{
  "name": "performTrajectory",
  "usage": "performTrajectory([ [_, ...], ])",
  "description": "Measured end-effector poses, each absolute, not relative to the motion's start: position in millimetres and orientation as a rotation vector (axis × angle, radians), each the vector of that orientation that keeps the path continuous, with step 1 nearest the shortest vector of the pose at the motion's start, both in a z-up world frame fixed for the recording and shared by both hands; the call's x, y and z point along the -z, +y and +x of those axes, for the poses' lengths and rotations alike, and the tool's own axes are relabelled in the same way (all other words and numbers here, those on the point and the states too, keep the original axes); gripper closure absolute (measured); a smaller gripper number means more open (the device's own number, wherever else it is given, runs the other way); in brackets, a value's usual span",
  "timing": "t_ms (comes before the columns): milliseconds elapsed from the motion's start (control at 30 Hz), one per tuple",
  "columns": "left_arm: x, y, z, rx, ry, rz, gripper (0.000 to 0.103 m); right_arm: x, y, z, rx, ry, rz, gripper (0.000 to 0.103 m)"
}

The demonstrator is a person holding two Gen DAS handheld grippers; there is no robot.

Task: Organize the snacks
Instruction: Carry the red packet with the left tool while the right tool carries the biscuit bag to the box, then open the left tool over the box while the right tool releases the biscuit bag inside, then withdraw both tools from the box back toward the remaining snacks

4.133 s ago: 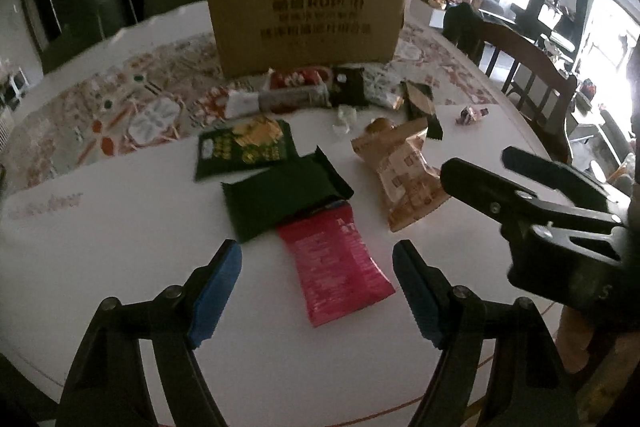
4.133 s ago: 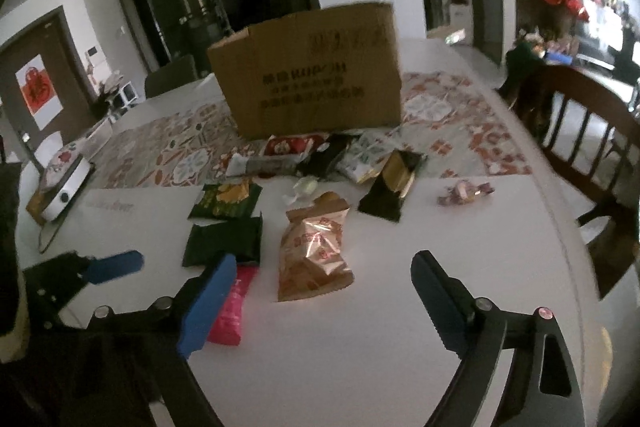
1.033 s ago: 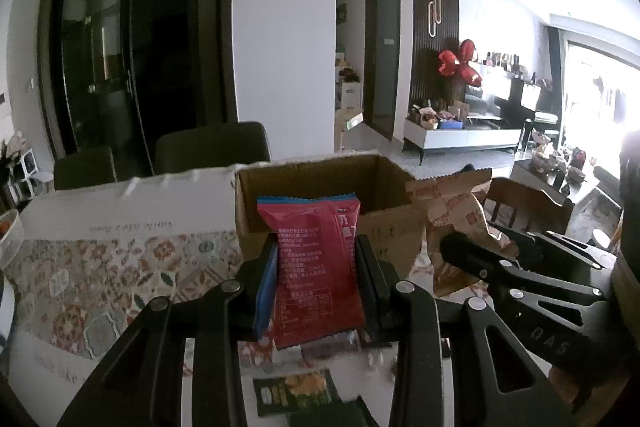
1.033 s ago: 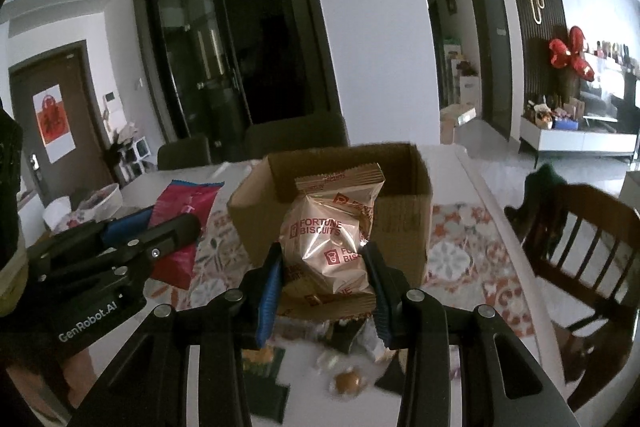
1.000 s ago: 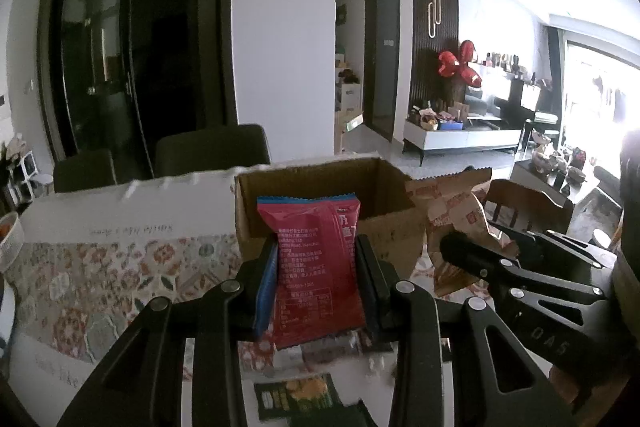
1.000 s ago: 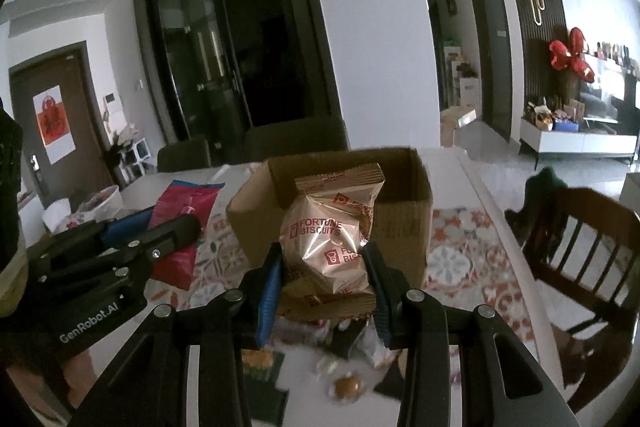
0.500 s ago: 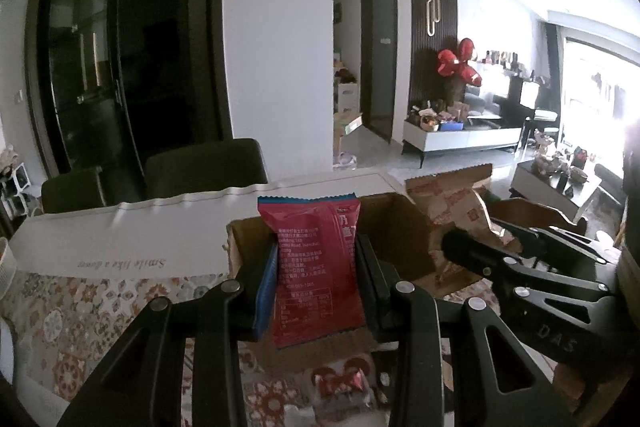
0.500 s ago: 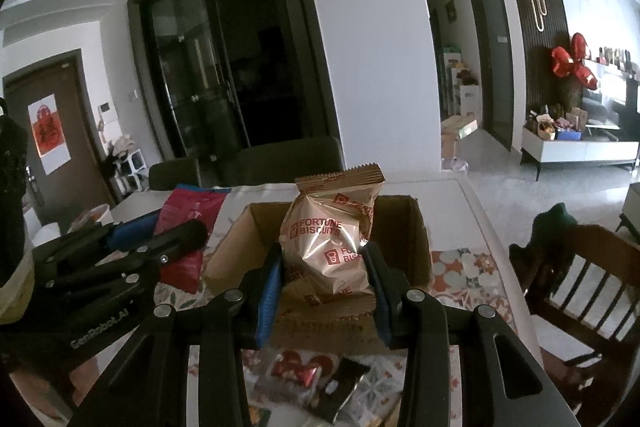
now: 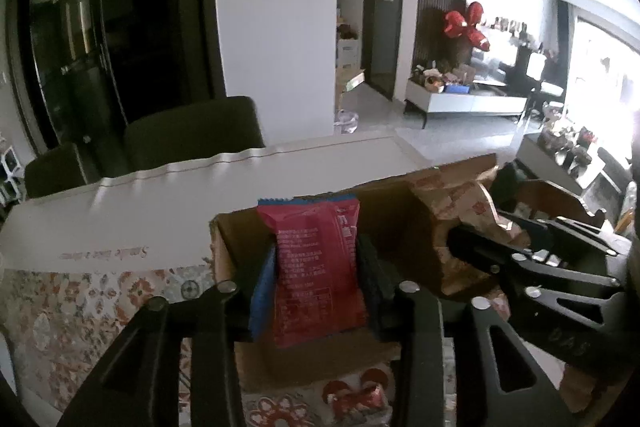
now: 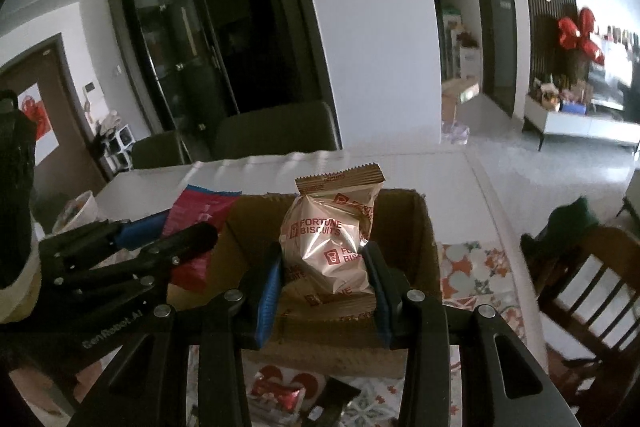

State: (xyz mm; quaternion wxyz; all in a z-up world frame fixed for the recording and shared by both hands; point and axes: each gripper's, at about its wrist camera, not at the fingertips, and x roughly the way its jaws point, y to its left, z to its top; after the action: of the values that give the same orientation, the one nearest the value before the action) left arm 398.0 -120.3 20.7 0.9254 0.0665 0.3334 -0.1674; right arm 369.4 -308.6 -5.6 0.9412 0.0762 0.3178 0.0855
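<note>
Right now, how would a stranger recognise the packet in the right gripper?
Find the open cardboard box. Above it the right gripper holds a tan packet upright. Unlike the red packet beside it, this one reads "FORTUNE BISCUITS".

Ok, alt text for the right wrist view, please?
The right claw grips a gold Fortune Biscuits packet over an open cardboard box. At left, the left claw, jaws opening, has a red snack packet between them beside the box.
</note>
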Motion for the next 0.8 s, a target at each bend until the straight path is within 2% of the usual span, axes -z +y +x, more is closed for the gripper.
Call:
performTrajectory([
  [100,-19.9,-120.3,398.4,0.327,0.682,0.142,0.04,9.3,-309.4,377.4,-0.156,0.67,0.156,0.062],
  [167,-20.4,-117.3,396.5,0.314,0.675,0.142,0.04,11.2,-310.7,379.9,-0.136,0.682,0.15,0.059],
  [233,-21.9,-113.8,392.8,0.309,0.673,0.133,0.034,12.2,-312.0,380.1,-0.118,0.692,0.145,0.044],
  [333,-25.0,-107.6,382.5,0.29,0.657,0.125,0.031,10.5,-313.1,373.1,-0.09,0.675,0.135,0.041],
  [400,-28.4,-104.0,374.2,0.28,0.641,0.12,0.023,8.4,-311.4,364.9,-0.083,0.671,0.126,0.041],
  [467,-32.1,-99.9,362.7,0.279,0.623,0.116,0.023,4.5,-308.4,356.2,-0.066,0.655,0.108,0.04],
  [533,-34.9,-95.4,353.8,0.272,0.613,0.121,0.021,0.2,-305.4,346.5,-0.034,0.634,0.083,0.031],
  [800,-41.5,-83.5,299.1,0.283,0.543,0.15,0.017,-12.6,-300.9,294.8,-0.032,0.564,0.093,0.028],
])
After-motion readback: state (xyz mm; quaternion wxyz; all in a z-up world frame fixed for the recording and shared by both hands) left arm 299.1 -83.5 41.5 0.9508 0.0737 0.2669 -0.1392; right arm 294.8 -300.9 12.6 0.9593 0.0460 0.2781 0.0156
